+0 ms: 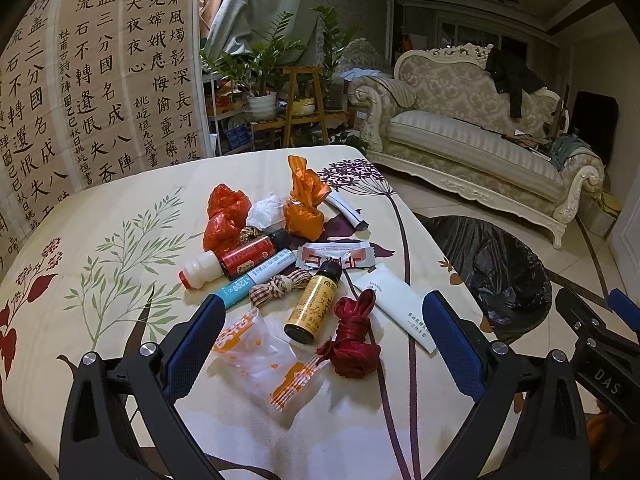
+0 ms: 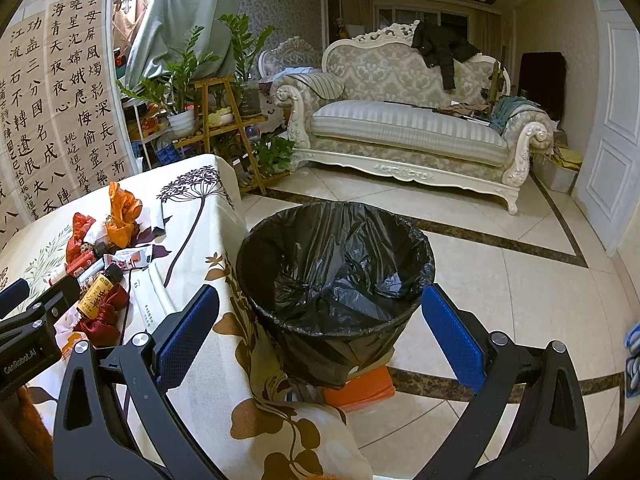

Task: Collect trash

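- Left gripper (image 1: 320, 344) is spread wide and holds nothing, hovering over a heap of rubbish on a floral tablecloth (image 1: 100, 280).
- Nearest its fingers: a red ribbon bundle (image 1: 352, 344), a clear orange-printed plastic bag (image 1: 260, 356), and a small yellow bottle (image 1: 314, 304) lying on its side.
- Farther back: a twine knot (image 1: 280, 286), a red-capped white bottle (image 1: 200, 270), crumpled red bags (image 1: 224, 216) and a twisted orange bag (image 1: 304, 204).
- Right gripper (image 2: 320, 336) is also wide and holds nothing, facing a bin with a black liner (image 2: 336, 276) beside the table (nothing visible inside it).
- Handling, as a judgement: ribbon and bags look light and soft, so pinch the bulk; the bottle looks rigid and could roll, so grasp across its body.
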{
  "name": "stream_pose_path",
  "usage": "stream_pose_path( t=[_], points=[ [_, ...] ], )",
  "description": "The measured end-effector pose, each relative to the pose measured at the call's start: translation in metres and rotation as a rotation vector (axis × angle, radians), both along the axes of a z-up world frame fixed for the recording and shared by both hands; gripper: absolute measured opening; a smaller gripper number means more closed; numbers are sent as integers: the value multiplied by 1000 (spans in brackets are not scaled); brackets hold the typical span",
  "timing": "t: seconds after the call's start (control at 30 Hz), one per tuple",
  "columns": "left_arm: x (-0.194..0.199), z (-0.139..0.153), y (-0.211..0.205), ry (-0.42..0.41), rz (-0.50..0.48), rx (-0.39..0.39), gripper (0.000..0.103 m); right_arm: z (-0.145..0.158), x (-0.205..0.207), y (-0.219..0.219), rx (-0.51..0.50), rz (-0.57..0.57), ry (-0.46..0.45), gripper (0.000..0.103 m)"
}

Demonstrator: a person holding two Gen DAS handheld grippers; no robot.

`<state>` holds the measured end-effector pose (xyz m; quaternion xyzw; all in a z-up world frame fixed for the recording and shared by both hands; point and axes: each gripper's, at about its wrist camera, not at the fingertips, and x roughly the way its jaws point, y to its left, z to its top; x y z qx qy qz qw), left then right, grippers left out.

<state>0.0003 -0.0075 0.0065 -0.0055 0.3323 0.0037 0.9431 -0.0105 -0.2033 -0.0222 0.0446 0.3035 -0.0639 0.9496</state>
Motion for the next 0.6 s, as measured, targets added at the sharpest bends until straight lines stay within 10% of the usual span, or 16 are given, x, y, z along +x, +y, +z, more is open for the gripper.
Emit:
stream_pose_path(
  t=[0.6],
  points=[
    [-1,2,1,-6,0,-2,96,2,-3,-4,-1,-1,-2,99]
  ],
)
